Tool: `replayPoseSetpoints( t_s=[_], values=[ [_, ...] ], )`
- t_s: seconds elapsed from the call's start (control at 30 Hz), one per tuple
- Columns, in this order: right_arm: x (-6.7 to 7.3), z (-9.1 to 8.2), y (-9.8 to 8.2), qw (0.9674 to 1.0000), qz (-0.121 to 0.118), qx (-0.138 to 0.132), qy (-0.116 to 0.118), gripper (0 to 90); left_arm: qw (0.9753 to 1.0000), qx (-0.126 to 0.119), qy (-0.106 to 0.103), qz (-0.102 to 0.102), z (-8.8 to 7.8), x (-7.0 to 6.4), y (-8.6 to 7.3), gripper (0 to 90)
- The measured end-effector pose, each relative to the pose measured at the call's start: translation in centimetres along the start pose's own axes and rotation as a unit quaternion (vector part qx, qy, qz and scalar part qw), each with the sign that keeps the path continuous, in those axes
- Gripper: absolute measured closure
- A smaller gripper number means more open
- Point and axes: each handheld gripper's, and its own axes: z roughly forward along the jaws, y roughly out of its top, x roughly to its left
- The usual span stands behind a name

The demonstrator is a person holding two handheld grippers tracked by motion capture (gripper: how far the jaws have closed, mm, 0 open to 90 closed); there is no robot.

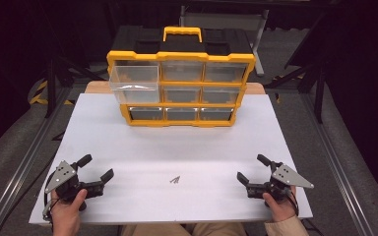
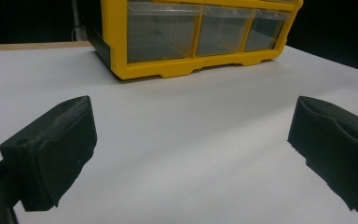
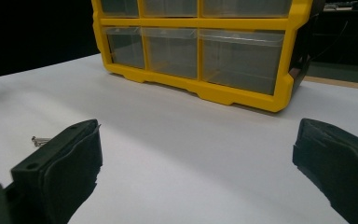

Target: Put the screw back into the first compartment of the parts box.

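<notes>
A yellow and black organizer [image 1: 180, 81] with clear drawers stands at the back of the white table [image 1: 177, 147]; its top-left drawer [image 1: 134, 77] is pulled out. A few small screws [image 1: 175, 180] lie on the table near the front, between the two hands. My left gripper [image 1: 97, 167] rests at the front left, open with nothing between its jaws. My right gripper [image 1: 252, 168] rests at the front right, also open and empty. In the right gripper view the screws [image 3: 40, 140] lie just past the left jaw, and the organizer [image 3: 205, 46] stands ahead.
The organizer's lower drawers [image 2: 200, 30] look shut in the left gripper view. Metal rails [image 1: 27, 147] run along both sides of the table. A wooden board edge [image 1: 98, 87] shows behind the white top. Dark floor and frames surround the table.
</notes>
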Motion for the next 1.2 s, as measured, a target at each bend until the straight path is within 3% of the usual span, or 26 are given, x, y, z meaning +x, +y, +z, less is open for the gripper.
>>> replayPoseSetpoints(
  t_s=[0.3,0.47,0.57,0.77,0.93,1.03,1.1,1.13,1.2],
  values=[
    [0.0,0.1,0.0,1.0,-0.006,0.002,0.003,1.7,0.9999,0.009,-0.005,-0.002,0.7,-0.2,0.1,0.7],
    [0.1,0.1,0.0,1.0,-0.003,0.003,0.004,1.7,0.9996,0.025,-0.009,-0.009,1.3,-0.8,0.6,0.6],
    [0.1,0.1,0.0,1.0,-0.008,0.005,0.003,1.7,0.9992,0.038,-0.009,-0.001,1.8,-1.4,0.9,0.6],
    [0.3,0.2,0.1,0.9999,-0.006,0.004,0.008,1.8,0.9975,0.069,-0.017,-0.009,3.2,-2.5,1.6,1.0],
    [0.3,0.2,0.1,0.9998,-0.014,0.006,0.01,2.0,0.9953,0.093,-0.024,0.005,4.6,-3.7,2.4,1.3],
    [0.3,0.2,0.2,0.9999,-0.011,0.005,0.01,2.0,0.9941,0.105,-0.028,0.003,5.6,-4.4,2.6,1.7],
    [0.3,0.1,0.2,0.9999,-0.01,0.005,0.01,1.9,0.9928,0.115,-0.032,0.004,6.4,-5.0,2.7,2.1],
    [0.3,0.1,0.2,0.9999,-0.012,0.003,0.009,2.0,0.9908,0.13,-0.035,0.011,7.0,-5.6,2.9,2.3],
    [0.3,0.1,0.2,0.9999,-0.011,0.003,0.009,1.9,0.99,0.135,-0.037,0.017,7.4,-5.9,2.9,2.6]
  ],
)
